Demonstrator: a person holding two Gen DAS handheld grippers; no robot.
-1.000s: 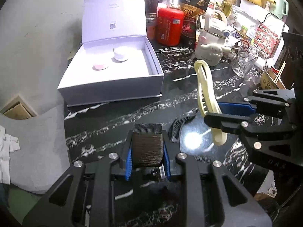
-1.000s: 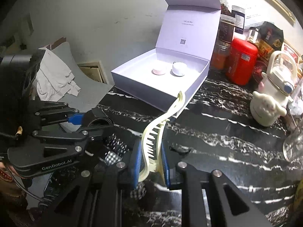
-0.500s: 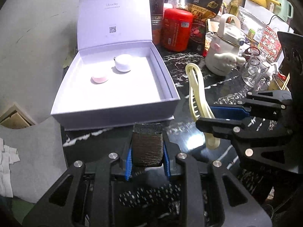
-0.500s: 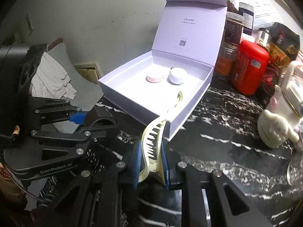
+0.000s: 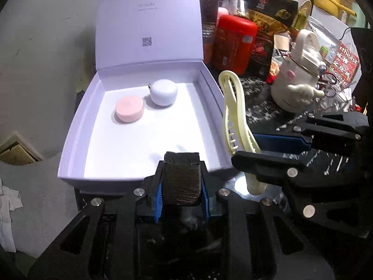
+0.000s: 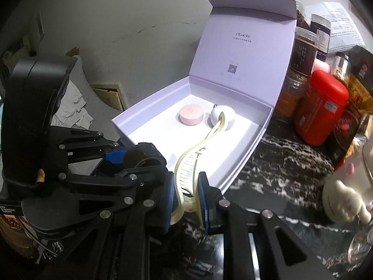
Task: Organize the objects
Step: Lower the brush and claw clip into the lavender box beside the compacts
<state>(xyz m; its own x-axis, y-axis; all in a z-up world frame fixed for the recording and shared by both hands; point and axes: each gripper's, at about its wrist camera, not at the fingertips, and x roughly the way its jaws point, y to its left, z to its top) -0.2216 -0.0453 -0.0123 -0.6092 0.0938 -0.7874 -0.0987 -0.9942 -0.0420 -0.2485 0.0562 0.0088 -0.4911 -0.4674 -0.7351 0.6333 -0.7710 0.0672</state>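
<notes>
cream plastic, thin and springy: the hair claw clip (image 6: 186, 163) sits pinched between the blue pads of the right gripper (image 6: 186, 196), held low on its body so the long curved prongs rise out ahead toward the open lavender box (image 5: 70, 156). in the left wrist view it stands just right of the box's right wall. it looks light and fairly stiff along the spine, but the teeth are fine and could snap or flex if squeezed across them; the thick hinge end is the safer place to grip.

the left gripper (image 5: 180, 184) has its jaws narrowed onto a dark folded band (image 5: 181, 178), probably a ribbed woven hair tie or strap, soft and compressible. it will give under the pads and should not slip. it hangs right over the near wall of the box.

inside the box, toward the far end, a pink round case (image 5: 129, 109) lies just left of a white round case (image 5: 163, 92), nearly touching. the near half of the floor is bare.

on the dark marbled counter (image 6: 286, 161) to the right stand a red canister (image 5: 233, 44) and a white character kettle (image 5: 296, 88), well apart from both grippers.
</notes>
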